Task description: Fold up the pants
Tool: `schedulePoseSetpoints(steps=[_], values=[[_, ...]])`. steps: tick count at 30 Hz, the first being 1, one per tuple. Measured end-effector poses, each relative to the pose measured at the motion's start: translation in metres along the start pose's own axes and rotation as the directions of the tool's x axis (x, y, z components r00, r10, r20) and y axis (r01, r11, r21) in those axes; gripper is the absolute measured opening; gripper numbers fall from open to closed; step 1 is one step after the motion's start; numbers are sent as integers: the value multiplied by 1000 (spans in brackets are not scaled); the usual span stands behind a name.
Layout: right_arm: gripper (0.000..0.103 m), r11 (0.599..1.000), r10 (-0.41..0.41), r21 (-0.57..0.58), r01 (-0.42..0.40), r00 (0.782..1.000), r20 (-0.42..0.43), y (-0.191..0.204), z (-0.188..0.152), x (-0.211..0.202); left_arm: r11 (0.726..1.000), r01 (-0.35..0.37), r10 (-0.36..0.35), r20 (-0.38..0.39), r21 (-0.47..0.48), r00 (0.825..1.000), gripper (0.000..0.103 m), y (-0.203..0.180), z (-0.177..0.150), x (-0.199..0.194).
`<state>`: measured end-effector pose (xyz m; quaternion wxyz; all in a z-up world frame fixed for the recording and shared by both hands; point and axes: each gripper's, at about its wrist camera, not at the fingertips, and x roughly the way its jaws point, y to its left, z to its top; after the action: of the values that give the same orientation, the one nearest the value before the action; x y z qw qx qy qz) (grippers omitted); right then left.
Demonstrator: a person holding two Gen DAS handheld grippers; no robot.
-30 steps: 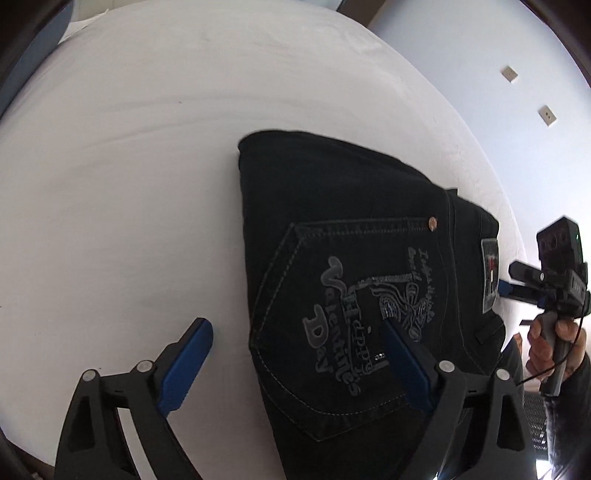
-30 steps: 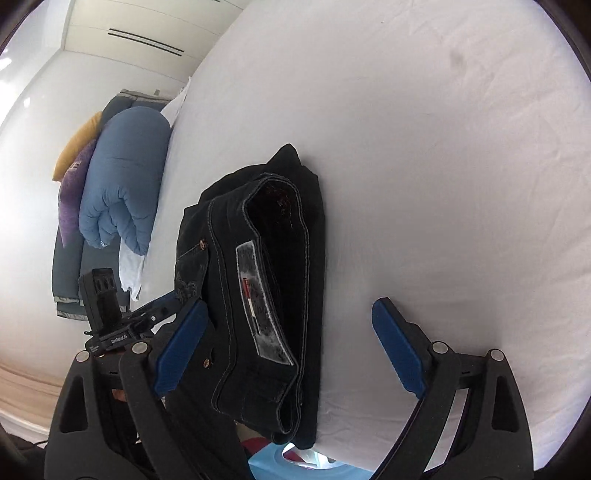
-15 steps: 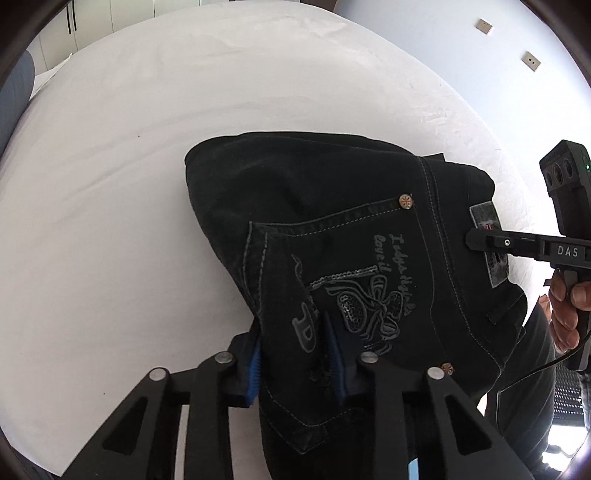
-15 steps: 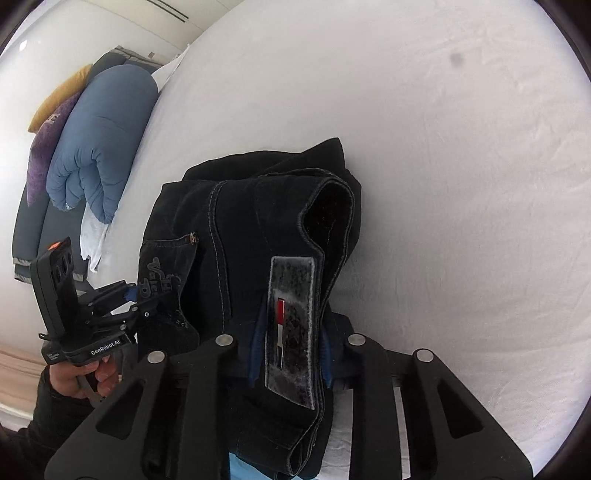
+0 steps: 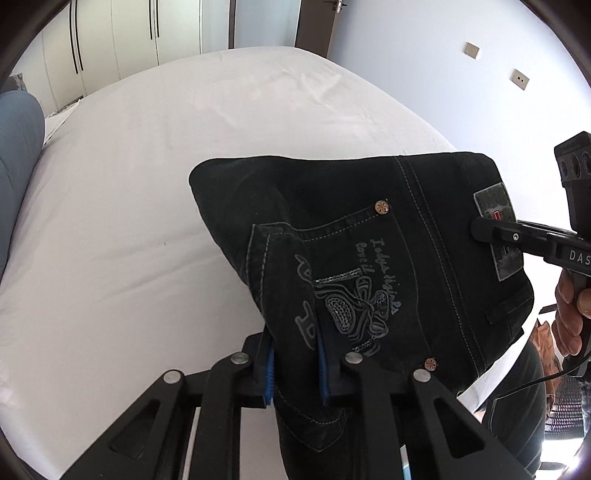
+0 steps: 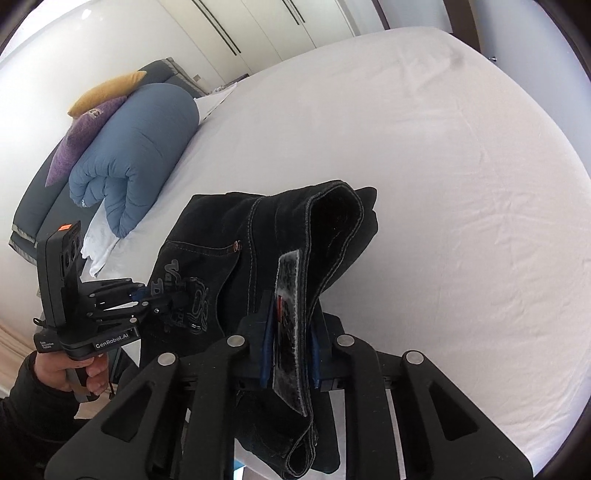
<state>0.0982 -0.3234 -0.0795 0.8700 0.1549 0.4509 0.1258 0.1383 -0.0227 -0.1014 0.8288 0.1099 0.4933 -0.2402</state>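
Folded black jeans (image 5: 369,258) hang lifted above the white bed (image 5: 147,166). My left gripper (image 5: 293,354) has its blue pads pressed on the embroidered back pocket, jaws still closing on the cloth. At the right edge of that view, the right gripper (image 5: 480,227) bites the waistband at its grey label. In the right wrist view the jeans (image 6: 229,229) droop between both tools. There the right gripper (image 6: 288,325) is closing on the waistband label, while the left gripper (image 6: 173,295), held by a hand, grips the pocket side.
A rolled blue duvet (image 6: 140,147) with purple and yellow pillows (image 6: 85,133) lies at the head of the bed (image 6: 443,184). White wardrobe doors (image 5: 110,40) and a brown door (image 5: 314,22) stand beyond. The person's dark sleeve (image 6: 29,406) is at lower left.
Both grippers went from wide open to clamped on the jeans, then rose. The folded jeans have left the sheet and now hang between them.
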Motion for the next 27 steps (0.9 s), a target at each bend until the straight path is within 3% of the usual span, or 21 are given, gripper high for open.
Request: schedulePoseSetpoints(steps=[7,11,15,16,17,18,21,26,27], values=[[15,996,35,82,-35,999,5,-63,52,35,1000,12,-12,2,1,1000,19,8,38,39],[15,990,45,131,-44,999,-7,-100,61,69,1000,20,-20,-35,1,999,20,16,52,81],[19,980,60,194,-50,997,-44,-135,55,94,1000,-1,1,-48,6,999,30,10,43,100],[29,976,68,208,-58,997,-43,-143,52,97,1000,-18,19,-46,8,999,38,9,37,99],[50,973,67,223,-56,997,-44,-150,49,99,999,-41,41,-40,6,998,43,10,25,93],[56,968,65,243,-54,997,-39,-155,46,102,998,-58,58,-33,2,998,52,13,23,94],[61,960,89,266,-86,996,3,-162,35,96,996,-86,86,-5,-34,996,70,19,11,90],[67,967,-2,256,-5,1000,28,-155,27,71,990,-134,134,16,-39,991,73,6,-16,61],[67,969,-22,246,11,999,40,-151,24,62,988,-146,148,28,-43,989,78,4,-21,65]])
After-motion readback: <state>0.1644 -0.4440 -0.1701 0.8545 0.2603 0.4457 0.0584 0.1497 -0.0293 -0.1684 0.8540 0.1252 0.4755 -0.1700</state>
